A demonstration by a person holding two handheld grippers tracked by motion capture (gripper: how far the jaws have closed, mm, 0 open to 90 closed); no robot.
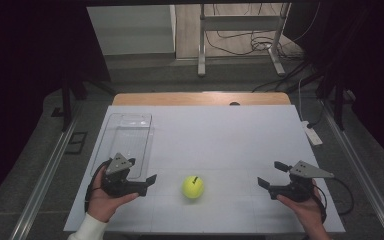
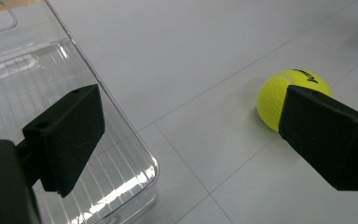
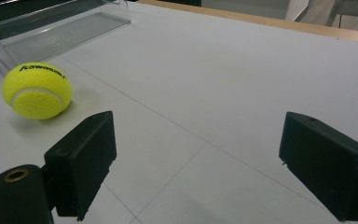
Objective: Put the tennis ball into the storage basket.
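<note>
A yellow tennis ball [image 1: 192,186] with black lettering rests on the white table top [image 1: 220,135], near the front and between my two grippers. My left gripper [image 1: 142,171] is held low at the ball's left, open, jaws pointing right, with nothing between them. In the left gripper view [image 2: 191,116] the ball [image 2: 272,100] lies beyond the right jaw, partly hidden by it. My right gripper [image 1: 270,174] sits at the ball's right, open and empty, jaws pointing left. In the right gripper view [image 3: 198,126] the ball [image 3: 37,91] lies far off at the upper left.
A clear plastic tray [image 1: 125,140], empty, lies on the left side of the table, just behind my left gripper; its ribbed floor [image 2: 51,60] and near corner show close by. A wooden table edge [image 1: 200,98] runs along the back. Cables and a metal stand [image 1: 240,40] sit on the floor beyond.
</note>
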